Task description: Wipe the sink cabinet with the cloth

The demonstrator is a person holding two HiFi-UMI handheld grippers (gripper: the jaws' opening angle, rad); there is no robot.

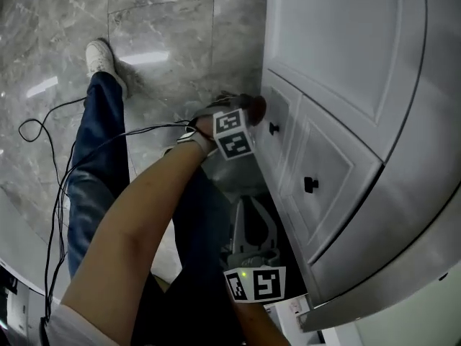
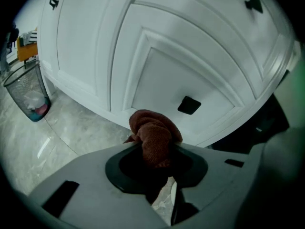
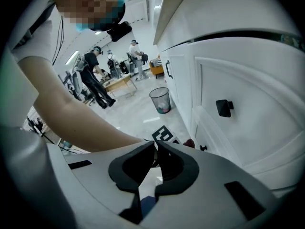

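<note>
1. My left gripper (image 1: 250,109) is clamped on the rust-brown cloth (image 1: 258,106), which is bunched into a wad between its jaws, up against the sink cabinet (image 1: 338,63).
2. In the left gripper view the cloth (image 2: 153,131) bulges past the left gripper (image 2: 155,149) toward the lower edge of a white panelled door (image 2: 162,75). It sits below and left of a black knob (image 2: 188,105). It appears to press on the door, though I cannot confirm contact from this angle.
3. My right gripper (image 3: 156,146) holds nothing; its jaws are brought together, with only a sliver between the tips.
4. In the head view the right gripper (image 1: 248,215) hangs low beside the cabinet's base, well apart from the cloth and under another knob (image 1: 310,185).
5. A mesh wastebasket (image 2: 27,92) stands on the grey marble floor (image 1: 166,20) near the cabinet's far corner.
6. Black cables (image 1: 57,157) trail along the person's jeans leg (image 1: 97,143), which ends in a white shoe (image 1: 101,56).
7. In the right gripper view, several people (image 3: 95,75) stand far across the room.
</note>
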